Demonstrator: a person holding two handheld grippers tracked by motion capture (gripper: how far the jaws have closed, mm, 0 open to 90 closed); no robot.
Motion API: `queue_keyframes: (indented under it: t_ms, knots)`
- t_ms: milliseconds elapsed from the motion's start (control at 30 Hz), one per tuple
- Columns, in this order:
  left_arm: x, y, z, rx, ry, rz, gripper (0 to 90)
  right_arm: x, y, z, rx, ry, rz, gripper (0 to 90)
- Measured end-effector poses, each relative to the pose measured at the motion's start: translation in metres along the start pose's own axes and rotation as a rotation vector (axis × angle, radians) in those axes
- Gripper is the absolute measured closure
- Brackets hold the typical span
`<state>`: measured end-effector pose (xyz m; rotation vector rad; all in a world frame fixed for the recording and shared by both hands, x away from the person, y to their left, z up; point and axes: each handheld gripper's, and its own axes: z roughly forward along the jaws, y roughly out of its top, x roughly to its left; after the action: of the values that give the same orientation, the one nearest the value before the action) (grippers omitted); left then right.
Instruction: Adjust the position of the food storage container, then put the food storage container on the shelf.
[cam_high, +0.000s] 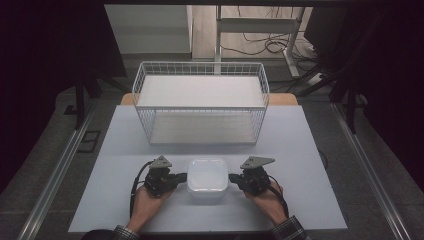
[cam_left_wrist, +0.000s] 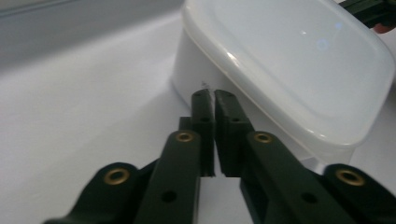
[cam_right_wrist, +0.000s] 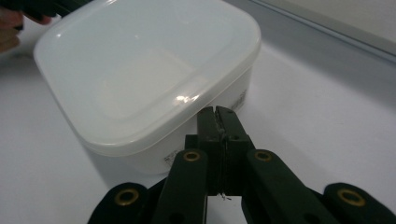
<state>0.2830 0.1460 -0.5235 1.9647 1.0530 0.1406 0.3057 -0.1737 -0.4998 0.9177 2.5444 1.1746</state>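
Tabletop (cam_high: 115, 150) lies bare and pale to either side of a white lidded plastic container (cam_high: 207, 179), which sits near the front edge, with open surface between it and the white wire basket (cam_high: 200, 102) standing farther back. Inside the basket there are two flat white shelves with nothing on them. The left gripper (cam_high: 183, 177) has its jaws drawn nearly together, a thin slit between them, tips at the container's left wall under the lid rim. The right gripper (cam_high: 232, 177) has its jaws pressed together, tips just beside the container's right wall. The lid is on; the contents cannot be told
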Motion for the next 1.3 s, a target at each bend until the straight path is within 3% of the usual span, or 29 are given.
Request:
queue_keyframes:
  t_ms: [167, 267, 400, 467, 500, 533, 667, 800, 1000, 1300]
  knots:
    - [0.002, -0.001, -0.013, -0.023, 0.036, 0.014, 65.0, -0.003, 0.0, -0.013, -0.042, -0.043, -0.033, 77.2]
    - [0.001, -0.004, -0.019, -0.027, 0.032, 0.034, 51.4, -0.004, -0.002, -0.021, -0.055, -0.066, -0.043, 67.2]
    - [-0.003, -0.008, -0.025, -0.036, 0.045, 0.082, 30.4, -0.006, -0.006, -0.028, -0.069, -0.075, -0.059, 44.3]
    - [-0.003, -0.011, -0.028, -0.04, 0.044, 0.086, 21.8, -0.006, -0.007, -0.029, -0.076, -0.08, -0.062, 33.1]
    - [-0.003, -0.012, -0.029, -0.04, 0.058, 0.088, 9.3, -0.004, -0.01, -0.029, -0.072, -0.099, -0.06, 17.6]
    - [-0.002, -0.013, -0.03, -0.036, 0.065, 0.093, 9.3, -0.004, -0.01, -0.029, -0.072, -0.099, -0.06, 17.6]
    - [0.002, -0.017, -0.031, -0.02, 0.081, 0.098, 5.3, -0.003, -0.019, -0.027, -0.053, -0.113, -0.042, 3.6]
    - [0.008, -0.02, -0.028, -0.022, 0.08, 0.098, 4.3, -0.007, -0.022, -0.027, -0.06, -0.11, -0.015, 0.3]
    - [0.013, -0.02, -0.031, -0.071, 0.092, 0.09, 2.5, -0.009, -0.02, -0.031, -0.102, -0.108, 0.0, 0.2]
    - [0.008, -0.011, -0.027, -0.04, 0.048, 0.104, 2.5, -0.006, -0.013, -0.03, -0.121, -0.103, -0.003, 1.2]
